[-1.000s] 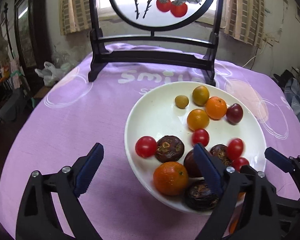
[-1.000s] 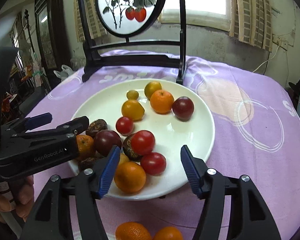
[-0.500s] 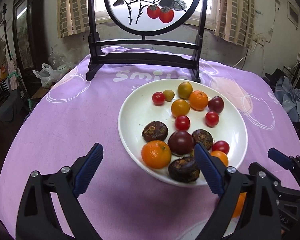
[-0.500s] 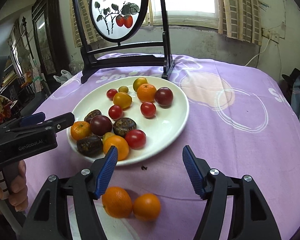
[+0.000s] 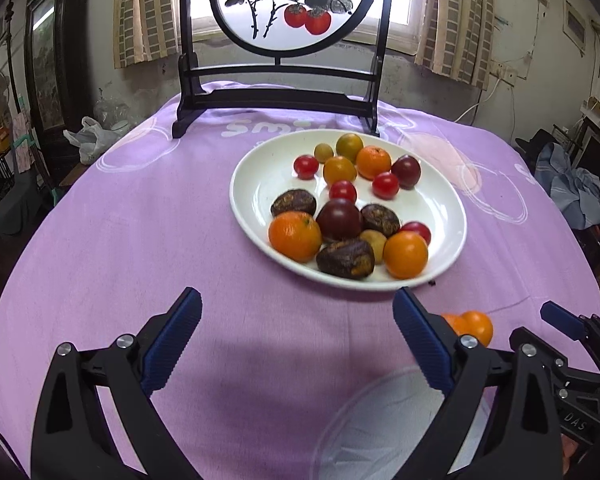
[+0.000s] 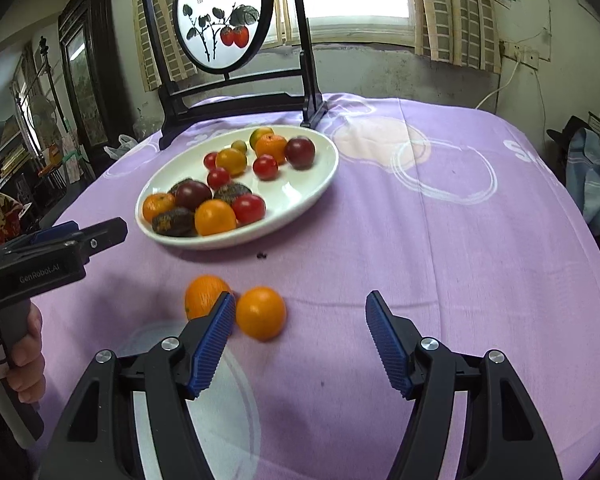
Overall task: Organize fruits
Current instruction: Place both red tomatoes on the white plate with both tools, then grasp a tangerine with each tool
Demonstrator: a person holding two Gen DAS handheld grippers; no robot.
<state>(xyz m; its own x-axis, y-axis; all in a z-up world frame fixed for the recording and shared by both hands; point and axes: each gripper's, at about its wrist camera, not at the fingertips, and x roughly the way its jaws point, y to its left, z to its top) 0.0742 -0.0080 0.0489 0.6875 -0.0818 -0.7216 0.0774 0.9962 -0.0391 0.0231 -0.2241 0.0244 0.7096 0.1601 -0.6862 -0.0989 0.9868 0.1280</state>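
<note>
A white plate (image 5: 256,184) (image 6: 312,184) on the purple cloth holds several fruits: oranges, red cherry tomatoes, dark plums and brown wrinkled fruits. Two loose oranges (image 6: 260,312) lie on the cloth in front of the plate; they also show in the left wrist view (image 5: 474,324). My left gripper (image 5: 296,344) is open and empty, short of the plate's near rim. My right gripper (image 6: 300,336) is open and empty, just right of the loose oranges, its left finger in front of one.
A dark wooden stand with a round painted screen (image 5: 292,4) (image 6: 220,28) stands behind the plate. A small dark speck (image 6: 262,256) lies near the plate. The table edge drops off to cluttered floor on both sides.
Both grippers have pulled back from the plate toward the near edge of the table. The plate, tilted a second ago, now lies flat. The two loose oranges have come into fuller view.
</note>
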